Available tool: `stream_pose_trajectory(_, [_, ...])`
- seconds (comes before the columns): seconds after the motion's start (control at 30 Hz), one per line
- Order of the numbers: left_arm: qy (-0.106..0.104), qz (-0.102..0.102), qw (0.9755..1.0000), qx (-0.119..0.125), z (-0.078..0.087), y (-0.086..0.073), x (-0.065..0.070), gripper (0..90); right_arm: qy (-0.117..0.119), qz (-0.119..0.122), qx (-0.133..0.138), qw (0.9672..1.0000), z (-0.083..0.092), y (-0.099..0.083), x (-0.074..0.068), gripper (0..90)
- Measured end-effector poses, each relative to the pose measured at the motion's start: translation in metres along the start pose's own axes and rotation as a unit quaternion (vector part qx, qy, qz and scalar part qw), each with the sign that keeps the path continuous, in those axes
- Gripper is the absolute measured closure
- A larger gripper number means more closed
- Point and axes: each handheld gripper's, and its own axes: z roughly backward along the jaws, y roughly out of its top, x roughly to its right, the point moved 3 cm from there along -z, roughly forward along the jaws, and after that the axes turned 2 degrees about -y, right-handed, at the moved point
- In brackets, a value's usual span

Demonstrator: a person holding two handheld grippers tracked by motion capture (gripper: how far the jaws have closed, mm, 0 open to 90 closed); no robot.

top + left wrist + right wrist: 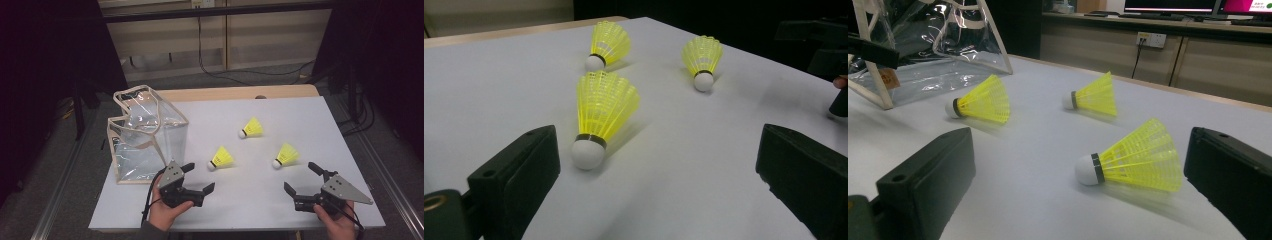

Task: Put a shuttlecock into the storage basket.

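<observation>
Flanking three shuttlecocks [221, 159] – clear bag [145, 135] beside left claw [198, 179].

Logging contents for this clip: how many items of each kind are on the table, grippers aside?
Shuttlecocks, yellow: 3
Clear bag: 1
Total: 4
</observation>
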Motion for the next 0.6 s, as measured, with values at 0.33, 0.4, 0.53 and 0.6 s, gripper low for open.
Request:
stream_pose_trajectory(0.33, [0.004, 0.008, 0.9998, -0.018, -0.011, 0.003, 0.000, 3.9, 0.001, 0.004, 0.001, 1.0000, 0.000, 0.000, 0.000, 0.2])
stream_pose_trajectory(0.4, [0.006, 0.014, 0.9997, -0.019, -0.014, 0.003, -0.001, 3.9, 0.000, 0.004, 0.000, 1.0000, 0.000, 0.000, 0.000, 0.2])
stream_pose_trajectory(0.53, [0.005, 0.012, 0.9996, -0.025, -0.016, 0.003, -0.003, 3.9, -0.001, 0.004, 0.000, 1.0000, 0.000, 0.001, 0.000, 0.1])
stream_pose_trajectory(0.6, [0.005, 0.015, 0.9995, -0.026, -0.018, 0.004, -0.004, 3.9, -0.001, 0.004, 0.000, 1.0000, 0.000, 0.001, 0.000, 0.2])
